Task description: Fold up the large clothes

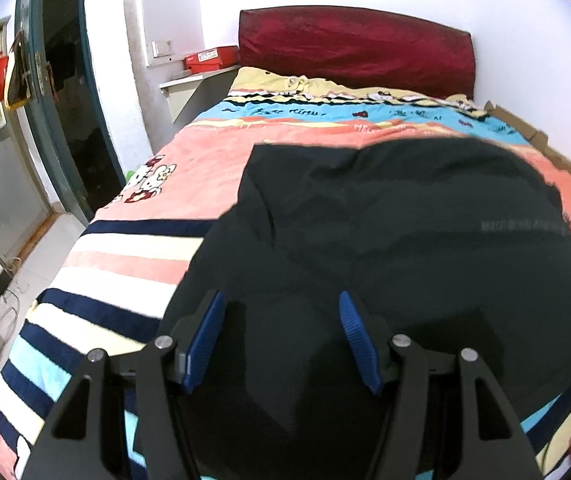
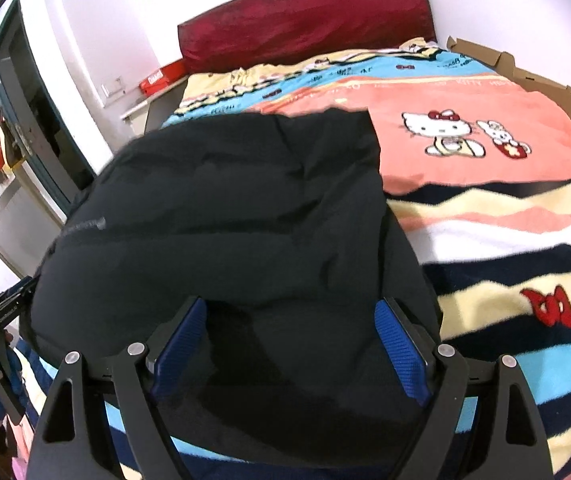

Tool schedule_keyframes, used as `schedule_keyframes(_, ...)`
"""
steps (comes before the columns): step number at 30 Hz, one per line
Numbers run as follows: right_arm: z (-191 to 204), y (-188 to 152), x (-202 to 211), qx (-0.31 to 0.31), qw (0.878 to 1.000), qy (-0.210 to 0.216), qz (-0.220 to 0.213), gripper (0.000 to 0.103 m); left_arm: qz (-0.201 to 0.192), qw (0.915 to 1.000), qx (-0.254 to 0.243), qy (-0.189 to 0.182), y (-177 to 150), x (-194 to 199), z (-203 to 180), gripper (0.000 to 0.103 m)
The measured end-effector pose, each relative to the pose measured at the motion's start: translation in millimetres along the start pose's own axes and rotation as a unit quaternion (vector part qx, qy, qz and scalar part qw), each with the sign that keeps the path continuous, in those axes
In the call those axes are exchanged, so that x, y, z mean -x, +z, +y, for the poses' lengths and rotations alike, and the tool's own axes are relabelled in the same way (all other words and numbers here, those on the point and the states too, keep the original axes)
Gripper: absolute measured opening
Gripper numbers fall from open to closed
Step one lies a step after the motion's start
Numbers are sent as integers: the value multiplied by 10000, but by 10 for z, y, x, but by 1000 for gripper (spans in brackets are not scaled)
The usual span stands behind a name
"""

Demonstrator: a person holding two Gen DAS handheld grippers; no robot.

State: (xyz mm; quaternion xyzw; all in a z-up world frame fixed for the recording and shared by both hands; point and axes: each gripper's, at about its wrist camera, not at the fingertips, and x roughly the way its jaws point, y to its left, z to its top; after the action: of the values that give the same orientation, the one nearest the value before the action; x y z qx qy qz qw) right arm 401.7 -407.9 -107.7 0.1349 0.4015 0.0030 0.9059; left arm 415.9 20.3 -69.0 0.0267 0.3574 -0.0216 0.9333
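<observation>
The black jacket (image 1: 385, 240) lies on the bed (image 1: 125, 264), running from both tools toward the headboard (image 1: 357, 48). Left tool (image 1: 281, 344) and right tool (image 2: 291, 348) hover wide open and empty over its near edge, side by side.

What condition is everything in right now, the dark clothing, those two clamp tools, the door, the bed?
Black garment: lying on the bed, bunched and wrinkled, apparently partly folded.
Left gripper: open, fingers spread over the garment, gripping nothing.
Right gripper: open, over the garment's near edge, gripping nothing.
Blanket: spread across the bed.
Door: open.
Red box: closed, on the shelf by the headboard.
</observation>
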Motion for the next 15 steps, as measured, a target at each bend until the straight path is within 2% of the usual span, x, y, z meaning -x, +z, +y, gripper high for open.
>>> schedule_keyframes(4,147,273,-46,174,9997,39,-142,85,39,9996,-51,-259,360,-112,-97,59)
schedule_keyframes(8,314,586,-313,264,9994,194,-52,85,507,9976,-81,-456,624,-505,-179,59)
schedule_keyframes(10,327,658,-453,219,9995,204,77,85,770,9963,-7,-391,636,-690,-129,59)
schedule_keyframes(12,274,681,-591,135,9994,173,250,86,926,9945,117,-482,601,-784,-21,59)
schedule_keyframes(15,88,642,-629,-8,9994,82,346,86,902,9953,61,-355,569,-754,116,59)
